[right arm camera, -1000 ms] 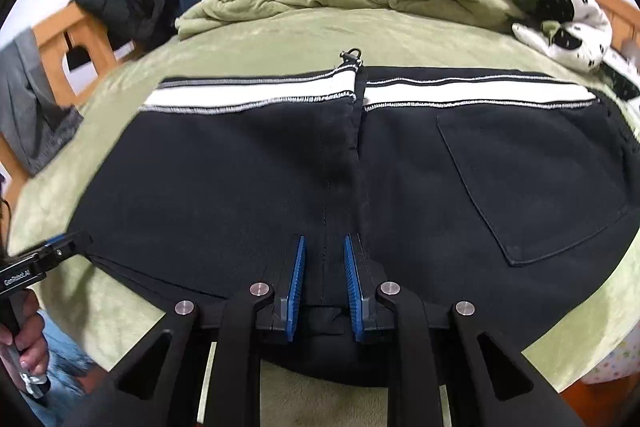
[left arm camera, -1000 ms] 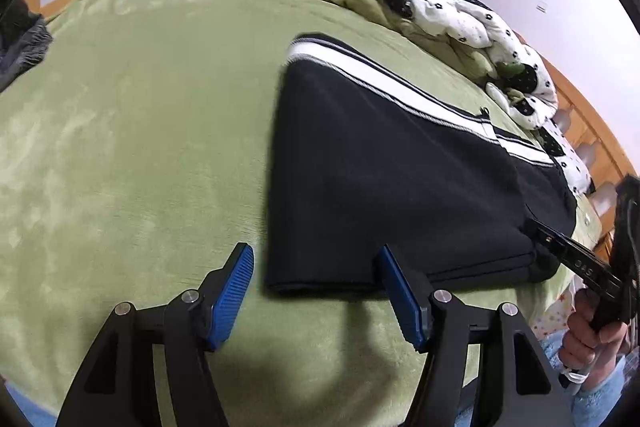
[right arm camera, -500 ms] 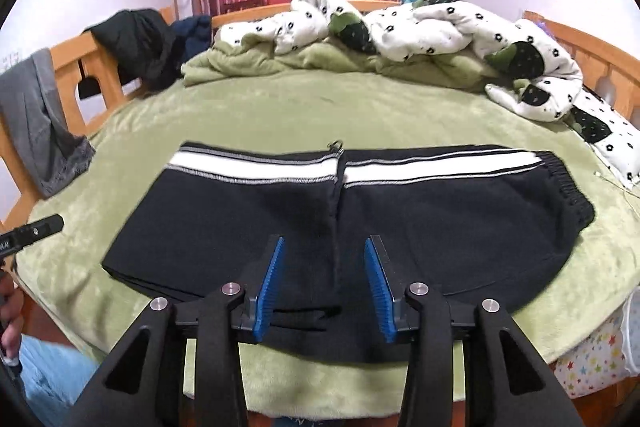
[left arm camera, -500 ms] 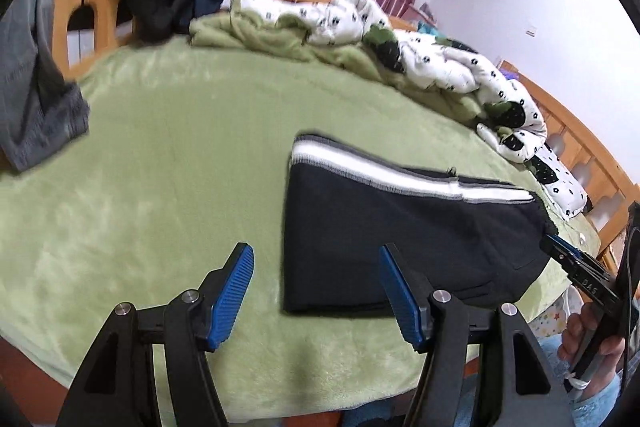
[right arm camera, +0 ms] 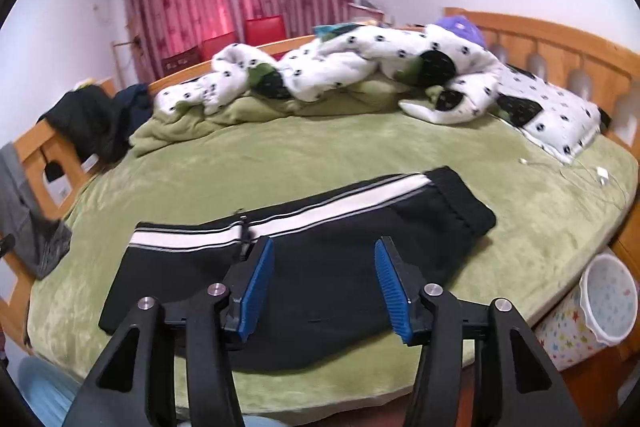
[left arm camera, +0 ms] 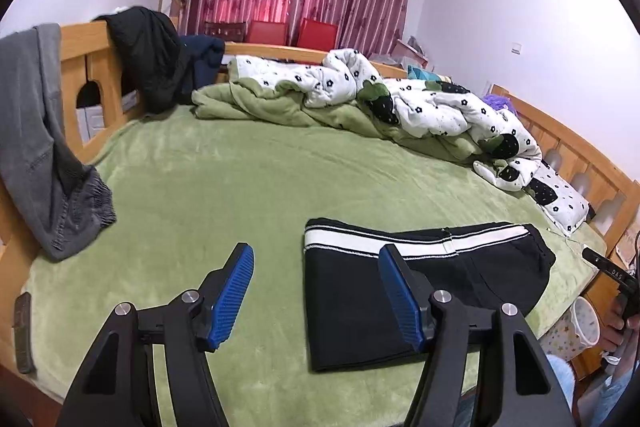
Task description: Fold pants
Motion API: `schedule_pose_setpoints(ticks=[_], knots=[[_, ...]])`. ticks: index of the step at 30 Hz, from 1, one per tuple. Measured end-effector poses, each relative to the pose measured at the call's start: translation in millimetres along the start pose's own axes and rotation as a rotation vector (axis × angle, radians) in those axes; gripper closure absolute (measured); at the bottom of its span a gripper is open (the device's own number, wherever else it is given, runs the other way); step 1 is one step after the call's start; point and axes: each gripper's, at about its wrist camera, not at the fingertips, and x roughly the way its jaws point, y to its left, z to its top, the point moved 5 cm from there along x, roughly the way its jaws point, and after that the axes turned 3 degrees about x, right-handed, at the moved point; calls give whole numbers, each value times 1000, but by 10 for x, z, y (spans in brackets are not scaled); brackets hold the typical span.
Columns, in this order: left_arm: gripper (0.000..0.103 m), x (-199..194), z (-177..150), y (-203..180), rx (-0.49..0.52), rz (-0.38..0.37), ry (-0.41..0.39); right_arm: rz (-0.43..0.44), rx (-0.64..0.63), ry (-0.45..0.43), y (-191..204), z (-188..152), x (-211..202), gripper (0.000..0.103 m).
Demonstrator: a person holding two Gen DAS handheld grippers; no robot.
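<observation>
Both grippers hover clear of the folded pants (right arm camera: pixel 304 267) lying on the bed (left arm camera: pixel 240 179). Left gripper (left arm camera: pixel 316 299) jaws stand apart, empty; right gripper (right arm camera: pixel 324 285) jaws are opening, holding nothing.

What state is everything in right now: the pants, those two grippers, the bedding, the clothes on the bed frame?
Black pants: folded flat on the green blanket, held by nothing.
Left gripper: open, empty, above the bed.
Right gripper: jaws opening, nothing between them.
Green blanket: spread over the bed.
Spotted quilt: crumpled at the far side.
Grey trousers: hung over the bed frame.
Black jacket: draped on the frame.
</observation>
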Motion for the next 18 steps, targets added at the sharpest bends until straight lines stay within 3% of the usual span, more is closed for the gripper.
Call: schedule_pose_setpoints(ticks=[8, 18], knots=[[41, 915, -351, -15, -65, -131, 149, -48, 117, 99, -663, -375, 640, 50], [41, 1934, -763, 50, -149, -213, 303, -57, 352, 165, -1387, -589, 1627, 50]])
